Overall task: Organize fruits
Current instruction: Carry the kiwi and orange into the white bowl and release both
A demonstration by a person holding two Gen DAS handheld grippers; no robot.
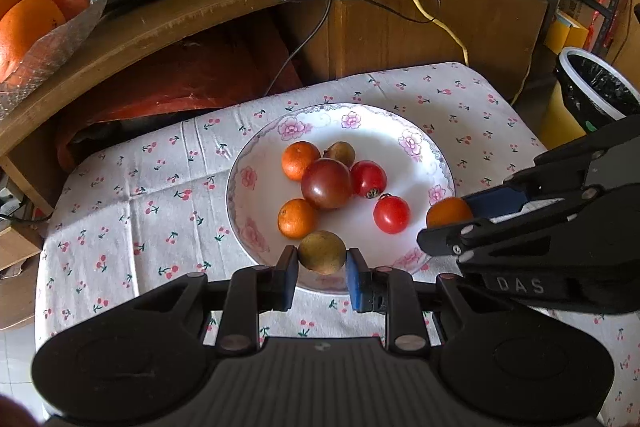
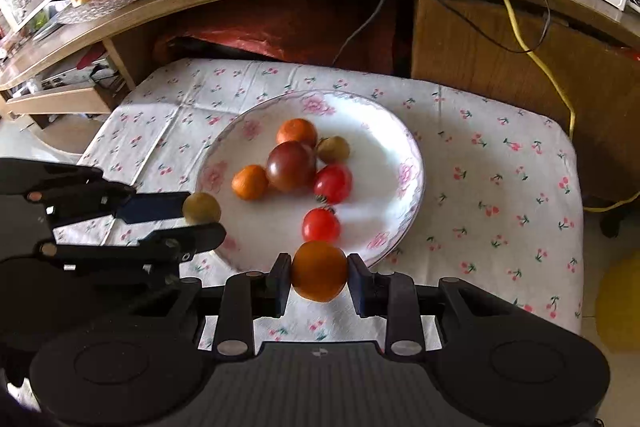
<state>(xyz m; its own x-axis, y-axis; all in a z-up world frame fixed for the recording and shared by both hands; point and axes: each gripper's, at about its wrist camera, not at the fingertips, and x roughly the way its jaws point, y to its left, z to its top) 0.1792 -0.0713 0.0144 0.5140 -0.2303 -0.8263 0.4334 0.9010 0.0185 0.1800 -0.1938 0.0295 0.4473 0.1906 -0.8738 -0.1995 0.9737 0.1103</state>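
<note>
- Left tongs [image 1: 322,263] pinch a brown fruit [image 1: 322,251] over the plate's [image 1: 256,147] near rim.
- Right tongs [image 2: 319,277] pinch an orange [image 2: 319,270] just near of the plate, above the cloth [image 2: 500,167].

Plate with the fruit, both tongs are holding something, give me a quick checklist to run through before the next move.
1. Left tongs gripping the brown fruit: ok, pads on both sides.
2. Right tongs gripping the orange fruit: ok, held between both pads.
3. Both tongs apart from each other: ok, a gap shows in both views.
4. Fruit on the plate settled: ok, six pieces lie inside the rim.
5. Held fruits lifted off the plate: cannot tell from these angles.
6. Place to put the held fruits: cannot tell, no second dish shows on the cloth.
</note>
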